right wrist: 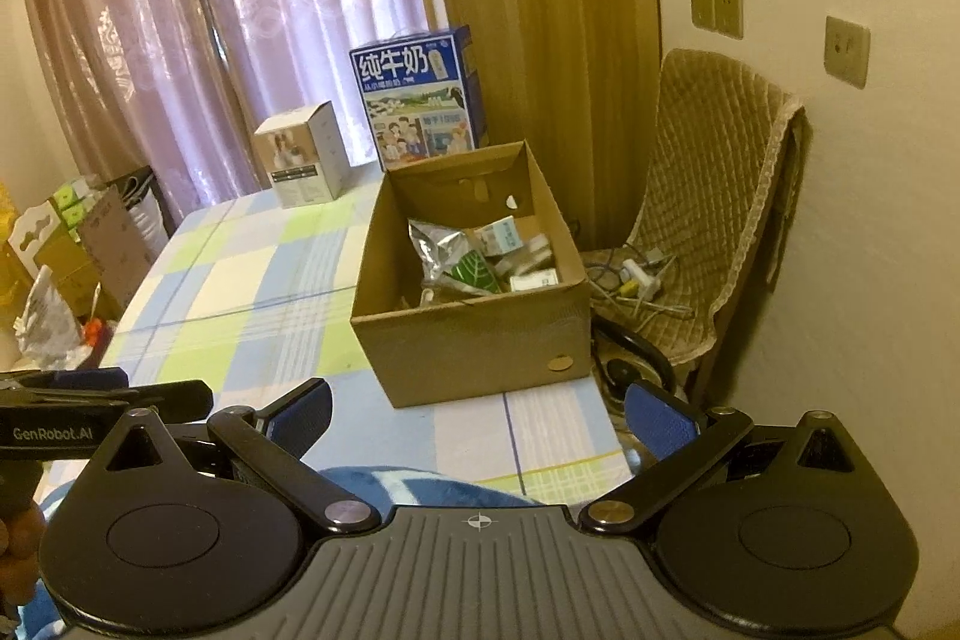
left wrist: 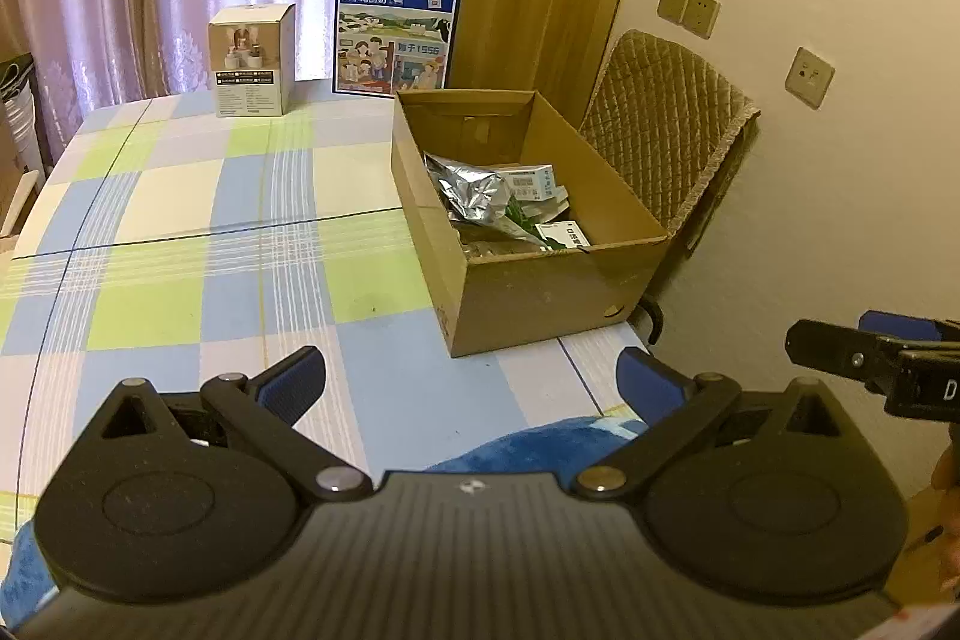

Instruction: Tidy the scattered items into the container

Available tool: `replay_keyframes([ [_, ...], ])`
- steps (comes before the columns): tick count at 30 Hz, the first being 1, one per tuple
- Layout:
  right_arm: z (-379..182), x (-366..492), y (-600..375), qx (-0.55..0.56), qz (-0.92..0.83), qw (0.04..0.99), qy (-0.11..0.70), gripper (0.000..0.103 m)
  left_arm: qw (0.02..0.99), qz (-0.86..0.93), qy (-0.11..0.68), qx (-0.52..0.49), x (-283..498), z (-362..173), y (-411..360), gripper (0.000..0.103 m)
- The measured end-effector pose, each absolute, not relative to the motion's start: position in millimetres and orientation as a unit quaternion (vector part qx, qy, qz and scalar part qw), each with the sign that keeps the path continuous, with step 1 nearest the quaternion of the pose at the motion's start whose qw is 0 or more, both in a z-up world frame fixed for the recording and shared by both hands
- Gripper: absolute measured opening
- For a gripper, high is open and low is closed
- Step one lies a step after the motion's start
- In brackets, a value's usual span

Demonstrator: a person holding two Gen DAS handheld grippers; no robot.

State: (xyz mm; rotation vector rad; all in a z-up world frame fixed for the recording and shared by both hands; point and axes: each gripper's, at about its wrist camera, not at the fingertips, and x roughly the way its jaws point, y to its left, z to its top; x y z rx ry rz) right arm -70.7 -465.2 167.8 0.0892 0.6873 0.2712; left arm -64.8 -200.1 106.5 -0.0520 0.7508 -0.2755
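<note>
An open cardboard box (left wrist: 540, 292) (right wrist: 480, 340) stands at the right edge of the checked tablecloth (left wrist: 180, 232) (right wrist: 240, 280). Inside lie a silver foil pouch (left wrist: 474, 190) (right wrist: 435, 247), a green leaf-print packet (right wrist: 474, 271) and small white cartons (left wrist: 531, 181) (right wrist: 504, 235). My left gripper (left wrist: 474, 382) hovers open over the near table edge, nothing between its blue pads. My right gripper (right wrist: 480, 415) is open too, short of the box. The right gripper's side (left wrist: 870, 358) shows in the left wrist view; the left gripper's side (right wrist: 108, 400) shows in the right wrist view.
A blue milk carton case (left wrist: 396, 28) (right wrist: 420, 94) and a small white product box (left wrist: 252, 64) (right wrist: 306, 157) stand at the table's far end by the curtains. A quilted chair (left wrist: 660, 142) (right wrist: 708, 220) with cables sits right of the table. Blue fabric (left wrist: 540, 445) lies below the grippers.
</note>
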Motion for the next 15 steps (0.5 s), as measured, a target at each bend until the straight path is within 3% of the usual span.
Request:
replay_keyframes([
  [15,170.7,-72.2,-458.0,0.036,0.133,0.934,0.329,0.101,0.923,-0.125,0.365,-0.018,-67.1,104.8,-201.3,0.102],
])
